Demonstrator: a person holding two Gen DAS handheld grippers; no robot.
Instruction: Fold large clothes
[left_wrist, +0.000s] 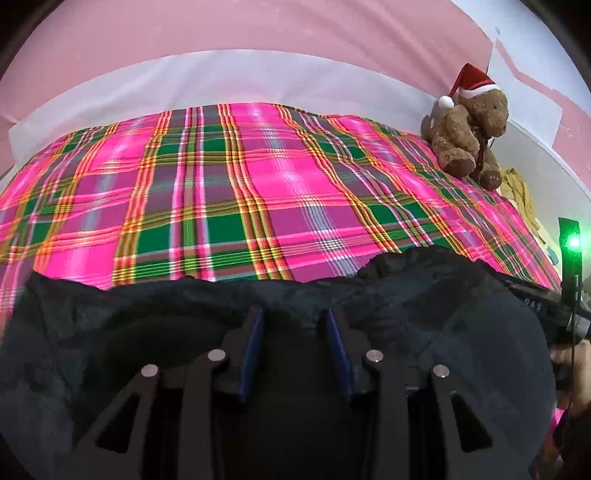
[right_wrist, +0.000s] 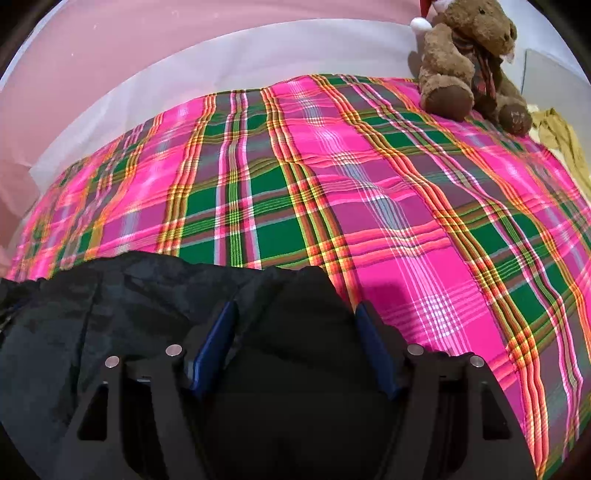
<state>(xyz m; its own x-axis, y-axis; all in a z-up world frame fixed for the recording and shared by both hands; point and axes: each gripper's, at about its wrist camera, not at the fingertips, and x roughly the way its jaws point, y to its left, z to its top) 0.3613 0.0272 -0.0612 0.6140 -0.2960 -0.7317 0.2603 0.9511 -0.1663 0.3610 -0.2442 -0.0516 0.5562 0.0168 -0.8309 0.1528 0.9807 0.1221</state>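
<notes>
garment: your dark garment (left_wrist: 424, 332) runs crosswise under both tools
left gripper (left_wrist: 295, 321): part open, cloth between, grip unclear
right gripper (right_wrist: 295, 314): wider, straddling a bunched end

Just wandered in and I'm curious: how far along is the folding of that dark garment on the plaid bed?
Early to midway, I'd guess. Done: the dark garment is laid on the plaid cover. In hand: both the left gripper and right gripper have bunched cloth between their jaws at its far edge; whether they pinch it is unclear. Left: it looks rumpled, not a neat stack, so more folds seem needed.
</notes>
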